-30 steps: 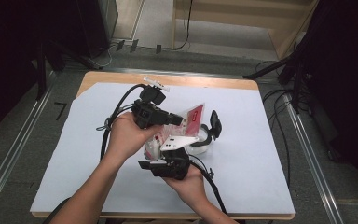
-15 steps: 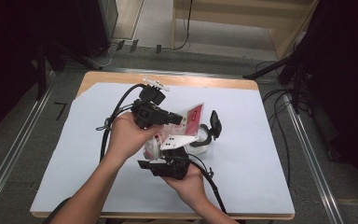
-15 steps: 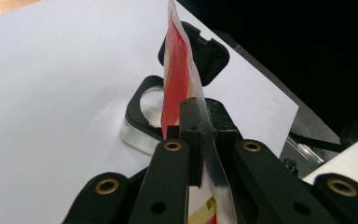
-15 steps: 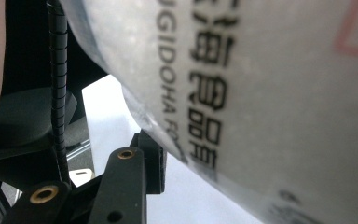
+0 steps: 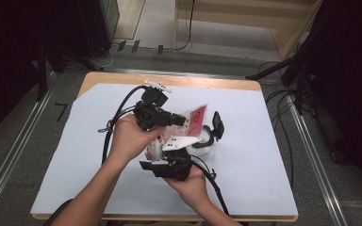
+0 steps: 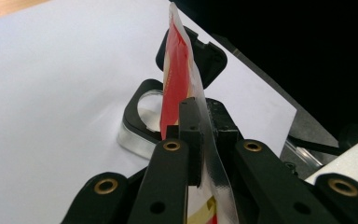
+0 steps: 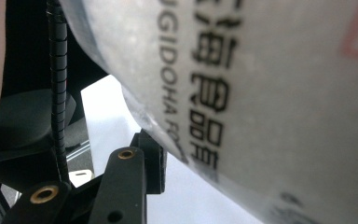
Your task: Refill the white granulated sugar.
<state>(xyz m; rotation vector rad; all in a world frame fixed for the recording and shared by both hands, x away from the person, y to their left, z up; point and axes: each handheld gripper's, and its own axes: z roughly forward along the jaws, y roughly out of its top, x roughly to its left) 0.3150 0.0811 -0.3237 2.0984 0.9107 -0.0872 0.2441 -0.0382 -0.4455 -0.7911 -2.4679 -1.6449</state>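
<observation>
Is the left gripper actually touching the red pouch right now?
Touching. In the left gripper view the left gripper has both black jaws closed flat against the red pouch, whose edge runs between them with no gap.

Left gripper (image 5: 176, 119) jaws clamped; right gripper (image 5: 172, 165) close below it

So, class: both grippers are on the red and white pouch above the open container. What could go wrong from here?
1. The left gripper pinches only the pouch along its thin edge, so the pouch might slip or tear if pulled.
2. The pouch stands on edge over the container; its contents could miss the opening.
3. The container's black lid stands open close by, and a gripper could knock it.
</observation>
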